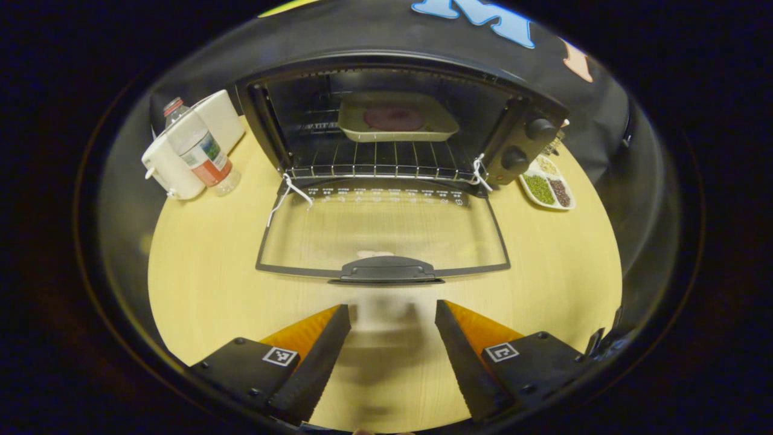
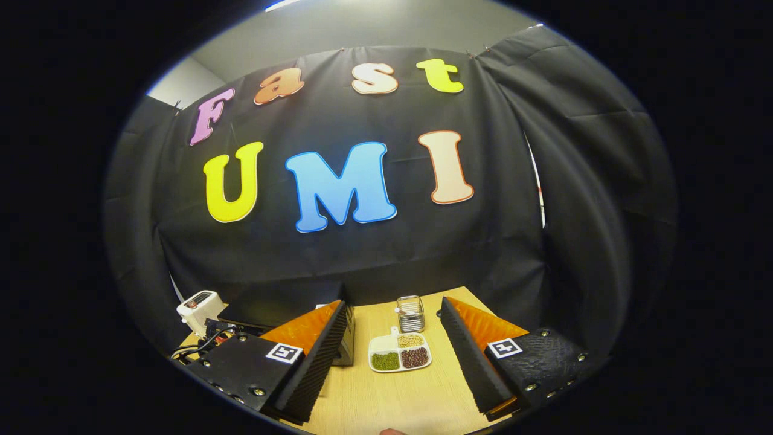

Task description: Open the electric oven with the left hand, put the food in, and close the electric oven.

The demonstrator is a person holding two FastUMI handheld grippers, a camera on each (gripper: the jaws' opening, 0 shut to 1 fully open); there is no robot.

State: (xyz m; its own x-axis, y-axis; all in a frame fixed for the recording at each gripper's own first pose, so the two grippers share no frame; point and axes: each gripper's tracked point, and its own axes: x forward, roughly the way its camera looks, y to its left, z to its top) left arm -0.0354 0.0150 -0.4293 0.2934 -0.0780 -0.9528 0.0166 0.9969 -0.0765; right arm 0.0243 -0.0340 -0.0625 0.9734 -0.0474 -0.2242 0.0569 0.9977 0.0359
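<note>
1. Looking along the left gripper (image 1: 392, 314), we see its fingers spread apart with nothing between them, hovering over the counter (image 1: 199, 266) just short of the oven door handle (image 1: 386, 270).
2. We see the oven (image 1: 398, 121) open, its glass door (image 1: 383, 226) folded down flat toward us, white string tied at both hinges.
3. We find the food, a dark round patty (image 1: 394, 118), in a pale tray (image 1: 356, 124) sitting on the wire rack (image 1: 374, 160) inside the oven.
4. We note a water bottle (image 1: 199, 148) leaning on a white appliance (image 1: 175, 163) left of the oven, and a divided dish of beans (image 1: 546, 184) to its right, below the two knobs (image 1: 525, 145).
5. In the right gripper view, we see the right gripper (image 2: 392, 314) also open and empty, raised and facing the booth wall, with the bean dish (image 2: 400, 352) and a small wire holder (image 2: 410, 313) between its fingers on the counter (image 2: 392, 399).
</note>
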